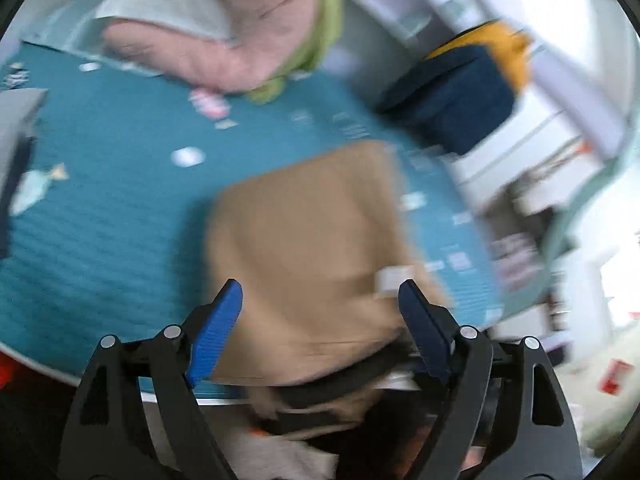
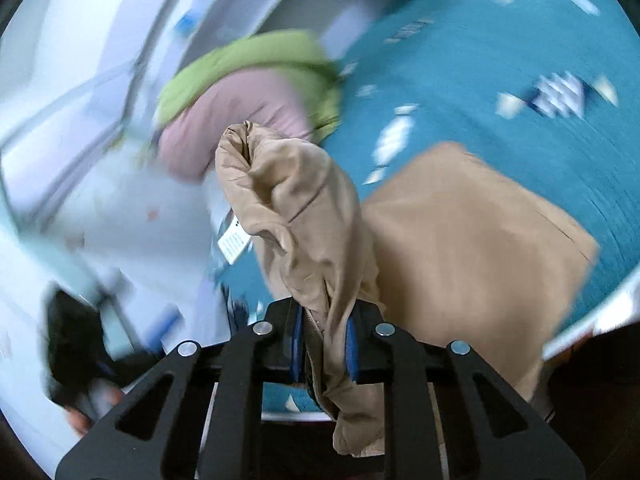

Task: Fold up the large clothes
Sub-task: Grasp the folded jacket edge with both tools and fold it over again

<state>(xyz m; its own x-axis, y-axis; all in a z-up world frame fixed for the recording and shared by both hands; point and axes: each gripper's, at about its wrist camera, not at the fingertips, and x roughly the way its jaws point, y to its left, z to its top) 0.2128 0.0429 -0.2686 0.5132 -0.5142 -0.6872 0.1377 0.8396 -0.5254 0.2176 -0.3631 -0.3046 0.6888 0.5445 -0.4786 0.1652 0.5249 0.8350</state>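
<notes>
Right tongs (image 2: 323, 340): pressed together on a bunched fold of the tan garment (image 2: 472, 240); the cloth rises from between the blue pads in a crumpled column, and a white label (image 2: 234, 242) hangs off its left side.
Left tongs (image 1: 320, 312): spread wide, both blue pads (image 1: 218, 332) bare, nothing pinched; whether they touch the cloth cannot be told from the blurred view.
Tan garment, relative to the tongs: its near edge lies below and between the left tongs' fingers and drapes over the bed's near edge; the flat folded part stretches away from them. In the right wrist view the flat part lies just right of the raised bunch.
Bed (image 1: 100, 220): teal cover with small white and pink prints, carrying the tan garment near its front edge.
Clothes pile beyond the tan garment: one pink piece (image 1: 240, 40), one green piece (image 1: 324, 20) around it, one pale grey-white piece (image 1: 168, 4) on top, at the bed's far edge.
Past the bed, right of the tan garment: one dark blue bundle (image 1: 452, 108) with one mustard-yellow piece (image 1: 500, 44) on it.
Count: two tongs, one tan garment, one label.
</notes>
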